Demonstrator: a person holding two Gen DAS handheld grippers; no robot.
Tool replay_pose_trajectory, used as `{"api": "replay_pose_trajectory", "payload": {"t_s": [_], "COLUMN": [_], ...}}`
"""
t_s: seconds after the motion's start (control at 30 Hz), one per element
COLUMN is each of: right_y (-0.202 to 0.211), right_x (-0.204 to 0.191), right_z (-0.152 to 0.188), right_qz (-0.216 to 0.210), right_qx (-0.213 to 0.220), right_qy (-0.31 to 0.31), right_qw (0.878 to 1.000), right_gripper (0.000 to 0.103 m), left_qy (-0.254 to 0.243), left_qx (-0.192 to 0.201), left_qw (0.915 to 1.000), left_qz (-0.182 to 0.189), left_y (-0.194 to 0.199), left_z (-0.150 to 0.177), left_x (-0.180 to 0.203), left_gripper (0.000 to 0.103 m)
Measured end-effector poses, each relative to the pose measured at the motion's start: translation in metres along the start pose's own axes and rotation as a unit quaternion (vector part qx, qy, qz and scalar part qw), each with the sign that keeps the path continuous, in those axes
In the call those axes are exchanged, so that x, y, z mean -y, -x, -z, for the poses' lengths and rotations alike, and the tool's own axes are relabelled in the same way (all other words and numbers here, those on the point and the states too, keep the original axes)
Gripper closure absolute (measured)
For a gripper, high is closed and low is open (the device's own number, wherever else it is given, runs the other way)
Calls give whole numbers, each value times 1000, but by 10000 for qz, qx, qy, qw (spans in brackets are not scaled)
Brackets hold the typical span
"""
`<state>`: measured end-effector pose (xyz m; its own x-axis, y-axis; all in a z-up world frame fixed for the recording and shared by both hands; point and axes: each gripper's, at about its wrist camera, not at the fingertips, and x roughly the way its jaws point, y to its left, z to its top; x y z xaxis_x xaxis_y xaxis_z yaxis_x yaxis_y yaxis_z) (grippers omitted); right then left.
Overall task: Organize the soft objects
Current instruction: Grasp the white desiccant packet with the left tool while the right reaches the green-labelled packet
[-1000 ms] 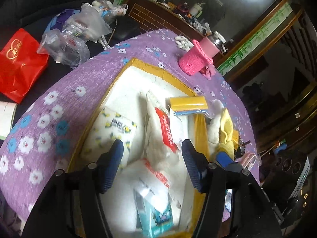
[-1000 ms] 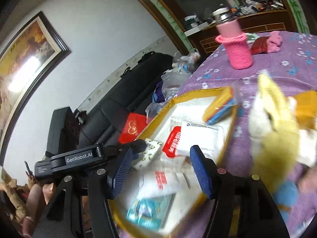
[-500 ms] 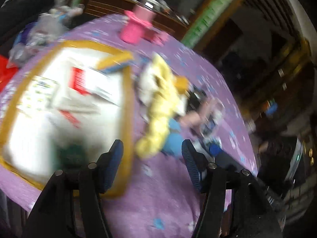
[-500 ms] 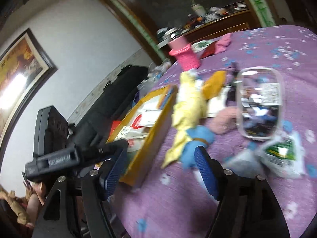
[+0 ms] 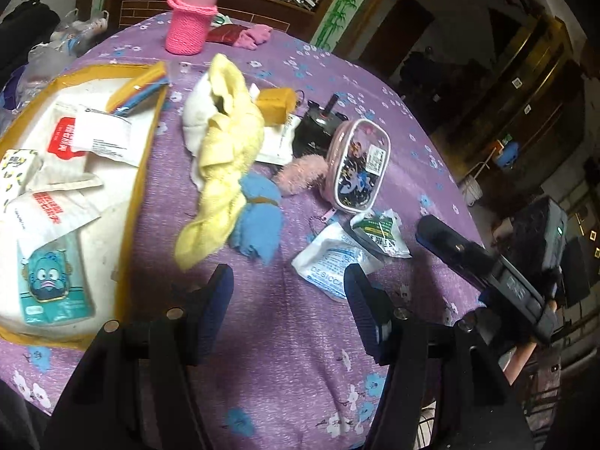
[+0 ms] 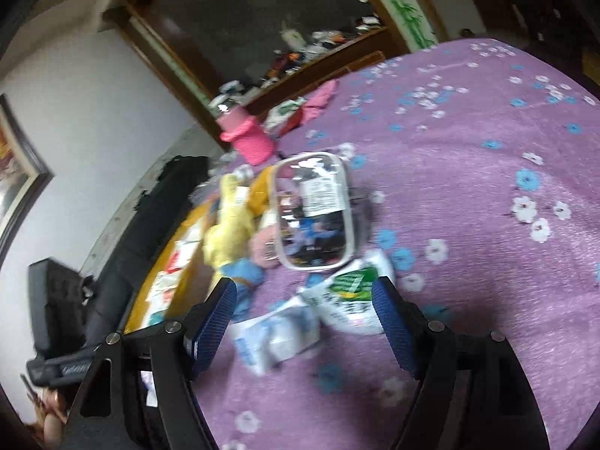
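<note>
Nearest, the left gripper (image 5: 287, 292) hangs spread and empty over bare purple cloth on the counter (image 5: 285, 341), and the right gripper (image 6: 303, 307) is likewise released, with the white desiccant packet (image 6: 275, 333) lying below its gap, untouched. Because that packet overlaps the green-printed sachet (image 6: 347, 292), closing there could pinch both, or the slick film could slide off the pads. Just beyond, the yellow cloth (image 5: 221, 172) lies against the blue cloth (image 5: 258, 225) and a pink fluffy piece (image 5: 300, 176), so lifting one might drag its neighbours, or nudge the clear pencil pouch (image 5: 356, 168) standing beside them. Only the left view shows the tray (image 5: 140, 165) clearly, already holding packets, its yellow rim near the cloths; the right view blurs it. Farthest, the pink knitted bottle cover (image 5: 189, 24) stands upright near the counter's far edge.
</note>
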<state>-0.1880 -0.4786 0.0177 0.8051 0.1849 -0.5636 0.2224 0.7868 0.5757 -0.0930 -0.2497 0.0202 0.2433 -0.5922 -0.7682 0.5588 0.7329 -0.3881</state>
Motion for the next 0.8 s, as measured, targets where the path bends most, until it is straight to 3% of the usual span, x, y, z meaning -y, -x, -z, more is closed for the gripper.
{"api": "replay_pose_trajectory", "payload": {"t_s": [0.17, 0.27, 0.43, 0.6, 0.73, 0.77, 0.8], "right_y": [-8, -22, -24, -35, -34, -40, -45], "right_x": [2, -4, -15, -14, -15, -17, -18], "right_z": [-10, -11, -10, -8, -9, -10, -11], "right_qz": [492, 412, 322, 282, 176, 143, 145], "right_qx": [-74, -243, -262, -586, -660, -678, -701], "right_qy": [-33, 35, 331, 418, 501, 512, 543], "right_qw": [9988, 9988, 9986, 9970, 9964, 9963, 9960], "right_gripper": [19, 20, 36, 75, 86, 94, 95], "left_qy": [-122, -224, -554, -1143, -1610, -1693, -1704], "left_qx": [-134, -189, -232, -381, -595, -577, -465], "left_qw": [9998, 9995, 9980, 9927, 9851, 9838, 9842], "left_qz": [77, 148, 184, 84, -81, -106, -127], "left_y": [-13, -20, -33, -59, -81, -83, -83], "left_z": [3, 3, -2, -2, 4, 6, 7], "left_x": [10, 16, 28, 46, 56, 57, 57], "left_gripper": [43, 43, 43, 43, 43, 43, 44]}}
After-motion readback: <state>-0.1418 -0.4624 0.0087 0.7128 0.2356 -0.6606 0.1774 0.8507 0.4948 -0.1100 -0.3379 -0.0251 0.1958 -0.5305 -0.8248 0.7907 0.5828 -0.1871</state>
